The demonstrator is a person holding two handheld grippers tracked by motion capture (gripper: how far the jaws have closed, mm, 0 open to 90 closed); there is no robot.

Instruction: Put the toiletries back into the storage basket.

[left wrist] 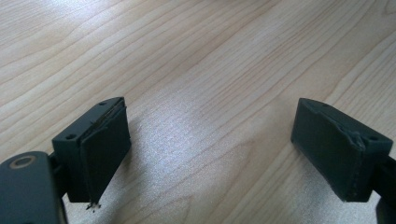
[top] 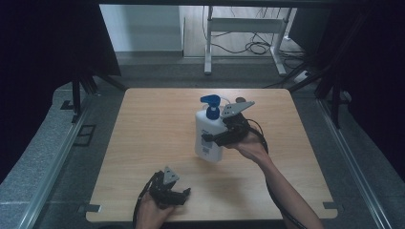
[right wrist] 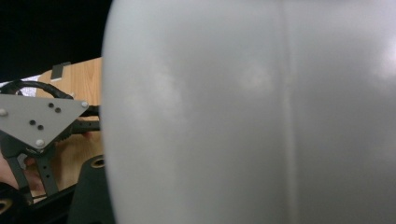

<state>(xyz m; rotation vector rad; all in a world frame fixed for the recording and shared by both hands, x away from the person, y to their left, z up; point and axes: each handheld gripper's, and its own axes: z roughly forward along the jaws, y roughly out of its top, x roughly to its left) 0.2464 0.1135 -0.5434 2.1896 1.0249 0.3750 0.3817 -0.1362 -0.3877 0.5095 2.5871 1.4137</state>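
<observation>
High view: right gripper (top: pixel 213 138) clamps the white pump bottle (top: pixel 208 136) at mid-body, centre frame, upright on the table (top: pixel 143 143), likely to steady it. Left gripper (top: pixel 184 194) rests lower centre, jaws spread over bare wood, apparently waiting.

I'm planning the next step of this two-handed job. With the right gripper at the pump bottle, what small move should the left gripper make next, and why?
Probably bring the left gripper up toward the blue pump head. The right gripper is at the side of the white bottle, which stands upright on the table, so the bottle looks steadied. The left gripper is open and holds nothing, near the table's front edge, free to work the pump.
</observation>
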